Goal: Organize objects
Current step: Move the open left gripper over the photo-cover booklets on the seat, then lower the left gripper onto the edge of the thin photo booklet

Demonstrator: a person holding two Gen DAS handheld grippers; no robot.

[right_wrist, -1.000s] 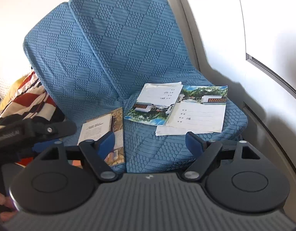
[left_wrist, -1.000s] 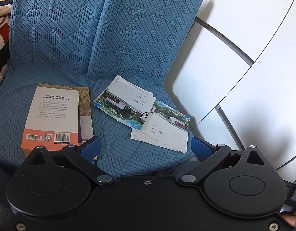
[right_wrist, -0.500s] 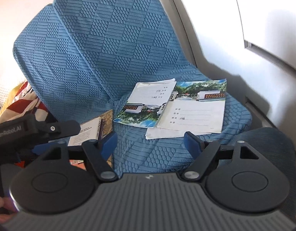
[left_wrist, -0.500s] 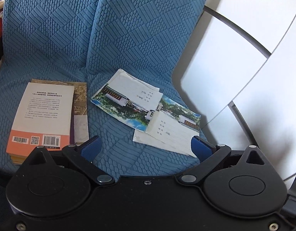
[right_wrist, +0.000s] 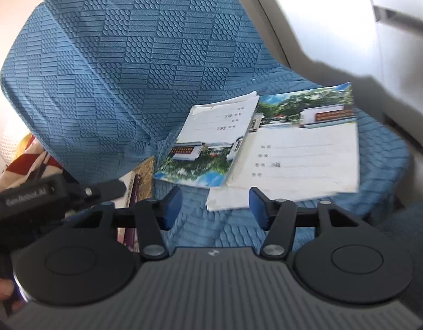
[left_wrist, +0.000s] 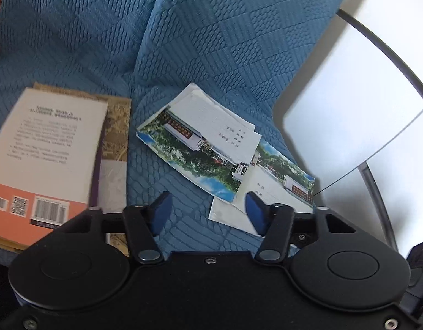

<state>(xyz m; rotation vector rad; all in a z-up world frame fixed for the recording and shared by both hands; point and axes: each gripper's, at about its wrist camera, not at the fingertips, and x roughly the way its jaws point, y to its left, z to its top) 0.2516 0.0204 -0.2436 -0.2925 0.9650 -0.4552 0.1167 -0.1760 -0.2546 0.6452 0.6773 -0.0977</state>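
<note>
Books (left_wrist: 43, 154) lie stacked at the left of the blue-covered seat (left_wrist: 211, 41), two overlapping booklets (left_wrist: 217, 154) to their right. Left gripper (left_wrist: 208, 211) and right gripper (right_wrist: 212, 207) have just been closing, jaws apart, nothing between them.

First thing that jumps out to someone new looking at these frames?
The textured blue seat cover fills both views. On it, two overlapping photo-cover booklets lie on the right, and a stack of books with an orange-banded back cover on the left. Both the left gripper and right gripper are empty.
</note>
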